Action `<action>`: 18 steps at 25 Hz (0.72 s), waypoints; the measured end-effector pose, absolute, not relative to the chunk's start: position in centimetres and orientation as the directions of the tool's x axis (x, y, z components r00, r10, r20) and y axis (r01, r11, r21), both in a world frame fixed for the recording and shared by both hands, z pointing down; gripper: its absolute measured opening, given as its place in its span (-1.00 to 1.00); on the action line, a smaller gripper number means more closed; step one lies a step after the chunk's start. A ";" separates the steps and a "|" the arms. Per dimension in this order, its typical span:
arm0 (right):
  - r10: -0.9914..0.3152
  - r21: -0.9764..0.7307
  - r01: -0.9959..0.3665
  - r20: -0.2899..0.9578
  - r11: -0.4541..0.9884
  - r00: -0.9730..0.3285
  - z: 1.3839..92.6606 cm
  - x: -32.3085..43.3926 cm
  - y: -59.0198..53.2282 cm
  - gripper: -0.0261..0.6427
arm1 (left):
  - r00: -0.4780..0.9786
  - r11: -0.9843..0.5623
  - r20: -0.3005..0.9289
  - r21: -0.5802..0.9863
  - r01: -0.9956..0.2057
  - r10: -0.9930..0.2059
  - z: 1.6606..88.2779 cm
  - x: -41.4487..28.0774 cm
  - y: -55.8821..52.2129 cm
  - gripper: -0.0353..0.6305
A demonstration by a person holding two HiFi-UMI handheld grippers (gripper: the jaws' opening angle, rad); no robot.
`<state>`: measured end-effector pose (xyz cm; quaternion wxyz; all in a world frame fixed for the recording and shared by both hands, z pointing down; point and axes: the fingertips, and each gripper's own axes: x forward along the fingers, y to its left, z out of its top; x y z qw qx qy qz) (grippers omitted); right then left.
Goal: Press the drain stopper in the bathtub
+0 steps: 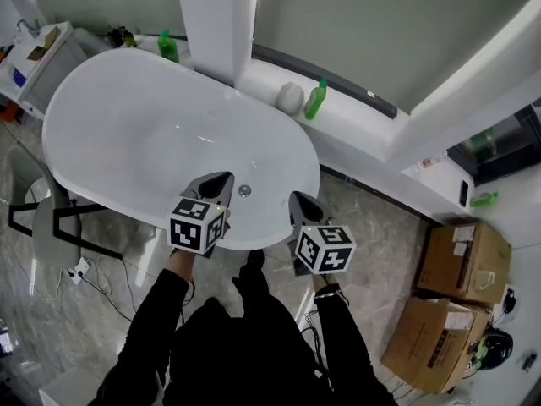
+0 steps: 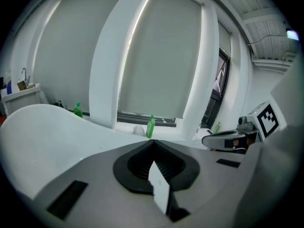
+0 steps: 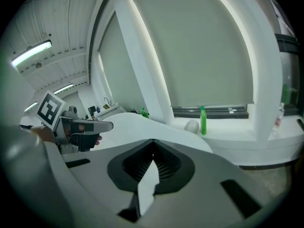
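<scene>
A white oval bathtub (image 1: pixel 101 83) fills the upper left of the head view. Its small round metal drain stopper (image 1: pixel 244 190) sits in the tub floor near the near rim. My left gripper (image 1: pixel 226 178) hangs just left of the stopper, shut with nothing in it. My right gripper (image 1: pixel 295 196) is right of the stopper, over the tub's near rim, also shut and empty. In the left gripper view the jaws (image 2: pixel 153 142) meet in a point above the tub (image 2: pixel 42 127). In the right gripper view the right gripper (image 3: pixel 152 141) is likewise closed to a point.
On the window ledge behind the tub stand two green bottles (image 1: pixel 316 98) (image 1: pixel 168 46) and a white rounded object (image 1: pixel 290 96). A white pillar (image 1: pixel 215 19) rises behind the tub. Cardboard boxes (image 1: pixel 465 260) sit at right; a black-framed stool (image 1: pixel 51 222) and cables lie at left.
</scene>
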<state>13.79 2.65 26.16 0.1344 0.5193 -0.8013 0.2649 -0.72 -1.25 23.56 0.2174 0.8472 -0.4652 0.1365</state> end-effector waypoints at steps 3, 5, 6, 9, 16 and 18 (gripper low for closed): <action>-0.740 -0.297 -0.893 0.502 0.338 -0.447 27.1 14.6 1.2 -0.92 | 0.518 -0.460 0.443 0.238 -0.855 -0.732 23.6 0.3 -3.0 -0.89; -0.730 -0.303 -0.887 0.507 0.348 -0.459 27.4 15.0 0.4 -0.92 | 0.509 -0.452 0.449 0.235 -0.860 -0.734 23.8 0.8 -3.8 -0.89; -0.725 -0.305 -0.885 0.509 0.352 -0.464 27.6 15.1 0.0 -0.92 | 0.504 -0.448 0.453 0.233 -0.863 -0.736 23.8 1.0 -4.2 -0.89; -0.716 -0.311 -0.879 0.511 0.362 -0.475 27.8 15.3 -1.3 -0.92 | 0.494 -0.440 0.460 0.227 -0.869 -0.738 23.9 1.4 -5.2 -0.89; -0.688 -0.312 -0.868 0.530 0.385 -0.496 29.1 14.8 -3.1 -0.92 | 0.496 -0.452 0.492 0.215 -0.866 -0.716 25.4 1.6 -6.8 -0.89; -0.676 -0.309 -0.868 0.544 0.389 -0.497 30.0 14.8 -3.4 -0.92 | 0.500 -0.455 0.505 0.219 -0.863 -0.703 26.5 1.5 -7.3 -0.89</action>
